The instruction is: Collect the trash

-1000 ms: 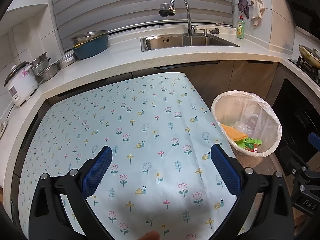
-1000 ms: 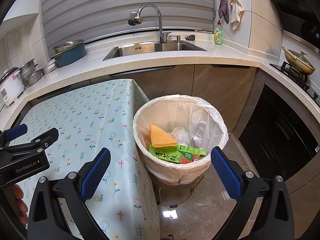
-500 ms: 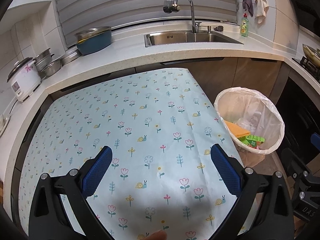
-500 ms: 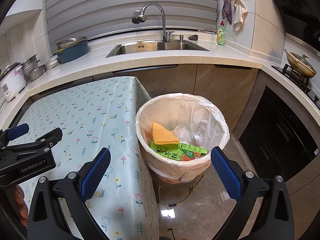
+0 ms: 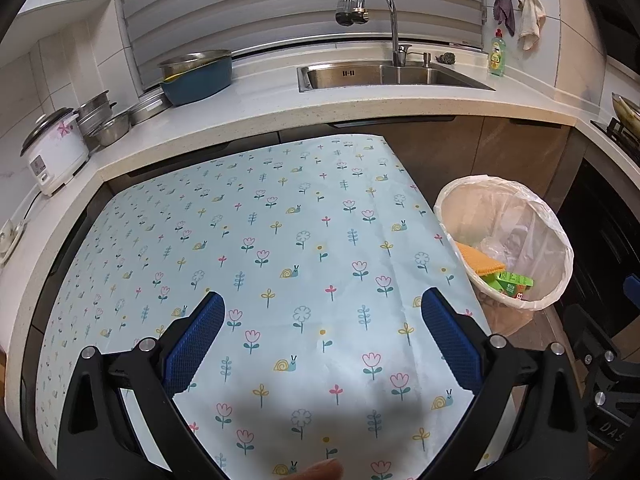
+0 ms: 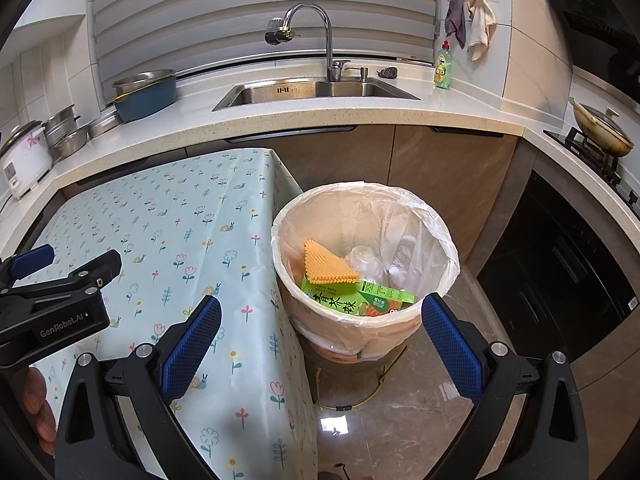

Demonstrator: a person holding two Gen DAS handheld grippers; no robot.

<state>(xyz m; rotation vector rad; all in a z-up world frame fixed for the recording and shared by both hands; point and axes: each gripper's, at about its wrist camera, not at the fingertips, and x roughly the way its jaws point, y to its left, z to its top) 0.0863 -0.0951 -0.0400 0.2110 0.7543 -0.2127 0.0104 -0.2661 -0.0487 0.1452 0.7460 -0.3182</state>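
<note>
A bin lined with a pale plastic bag (image 6: 448, 256) stands on the floor at the table's right side; it also shows in the left wrist view (image 5: 560, 240). Inside lie an orange bumpy scrubber (image 6: 326, 266), a green carton (image 6: 352, 298) and crumpled clear plastic (image 6: 366, 262). My right gripper (image 6: 320, 344) hangs open just in front of the bin with nothing between its blue pads. My left gripper (image 5: 322, 340) is open over the flowered tablecloth (image 5: 280, 240), holding nothing. No loose trash shows on the cloth.
A kitchen counter (image 5: 260, 108) wraps the back with a sink (image 6: 316, 92), faucet, blue basin (image 5: 196, 76), steel pots and a rice cooker (image 5: 54, 148). A stove with a pan (image 6: 600, 130) and a dark oven front sit right. The floor is brown tile (image 6: 400, 400).
Both grippers drew back and rose slightly, so table and bin appear a little farther off. The jaws stayed open and the bin's contents are unchanged.
</note>
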